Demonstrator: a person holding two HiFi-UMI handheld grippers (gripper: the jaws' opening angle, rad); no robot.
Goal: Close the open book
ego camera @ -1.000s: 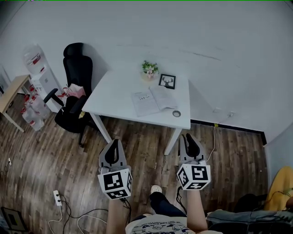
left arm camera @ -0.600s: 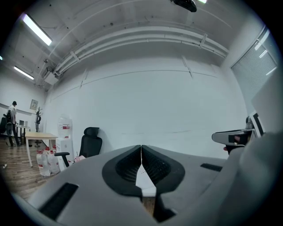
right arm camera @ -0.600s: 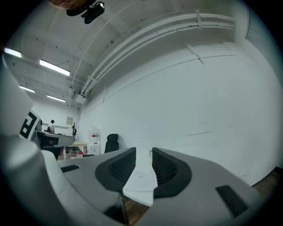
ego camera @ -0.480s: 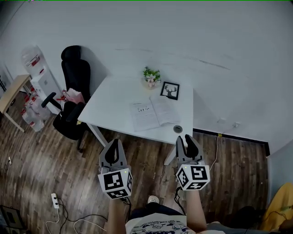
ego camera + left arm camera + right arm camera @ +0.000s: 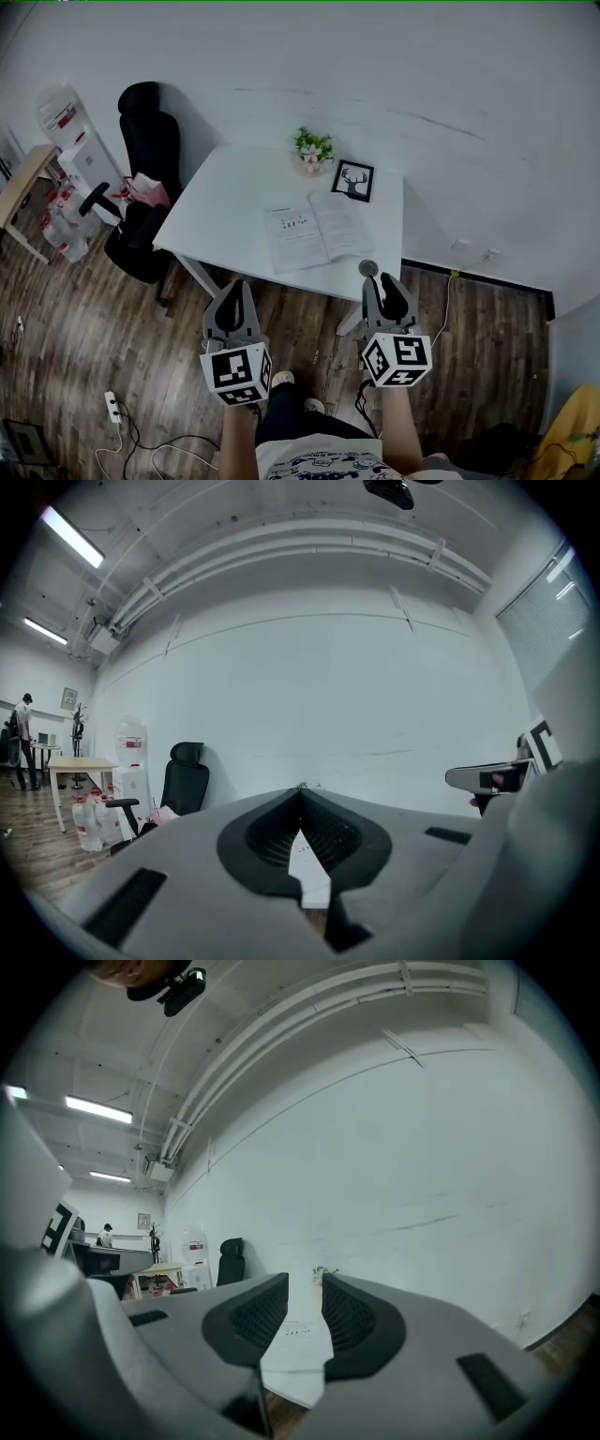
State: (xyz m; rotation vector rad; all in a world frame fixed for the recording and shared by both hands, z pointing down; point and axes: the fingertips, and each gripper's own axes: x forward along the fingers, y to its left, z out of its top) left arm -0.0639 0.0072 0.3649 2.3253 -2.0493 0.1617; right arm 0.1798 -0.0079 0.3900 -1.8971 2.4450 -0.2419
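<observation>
The left gripper (image 5: 234, 291) and the right gripper (image 5: 385, 282) are held level just short of the table (image 5: 220, 202), aimed at it. The left jaws meet at the tips, empty. The right jaws have just been opening to a narrow gap with nothing between, likely readying for a page. The book (image 5: 314, 231) lies open on the table's near right.

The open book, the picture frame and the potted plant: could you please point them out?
open book (image 5: 295, 239), head view, left page.
picture frame (image 5: 352, 181), head view, deer print.
potted plant (image 5: 312, 145), head view, leaves.
</observation>
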